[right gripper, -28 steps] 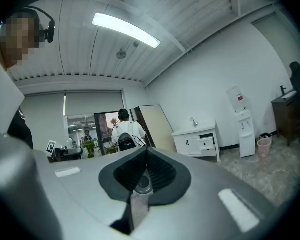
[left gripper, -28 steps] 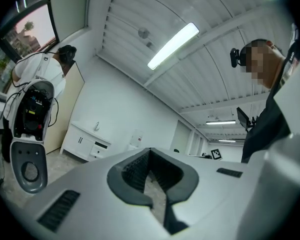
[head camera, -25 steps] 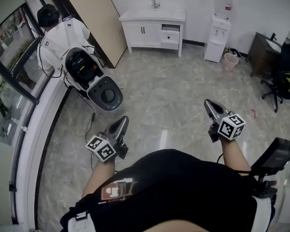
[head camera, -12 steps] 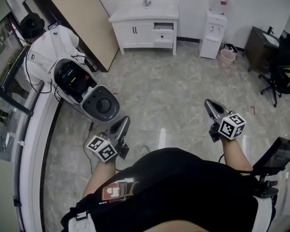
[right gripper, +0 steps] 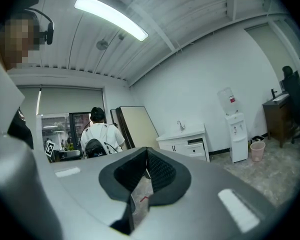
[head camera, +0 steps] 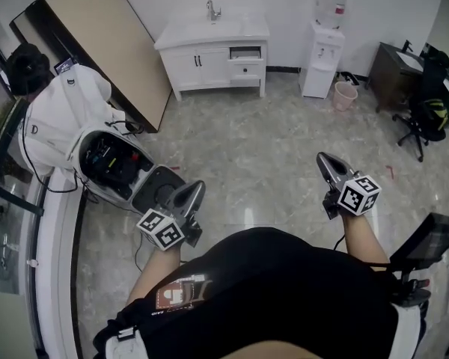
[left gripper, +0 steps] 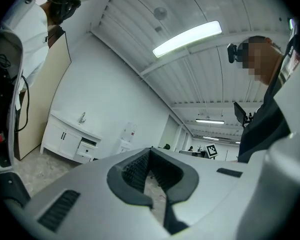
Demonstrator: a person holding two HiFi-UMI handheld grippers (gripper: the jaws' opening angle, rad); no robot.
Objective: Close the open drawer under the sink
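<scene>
The white sink cabinet [head camera: 202,58] stands against the far wall, well ahead of me across the floor. Its upper right drawer [head camera: 245,52] is pulled out a little. Both grippers are held level in front of my body, far from the cabinet. My left gripper [head camera: 194,188] is shut with nothing in it, and so is my right gripper [head camera: 322,159]. In the left gripper view the jaws [left gripper: 150,150] meet at the tips, and the cabinet [left gripper: 65,136] is small at the left. In the right gripper view the closed jaws [right gripper: 147,149] point toward the cabinet [right gripper: 182,144].
A person in a white jacket [head camera: 56,111] bends over an open scooter [head camera: 116,163] at the left. A tan board [head camera: 108,47] leans on the wall beside the cabinet. Right of the cabinet are a water dispenser [head camera: 319,51], a pink bin [head camera: 346,94], a desk and an office chair [head camera: 419,118].
The whole room has slid down and left in the head view as I walk forward; the scooter and the person are nearer. Both grippers keep their place before my body, still shut.
</scene>
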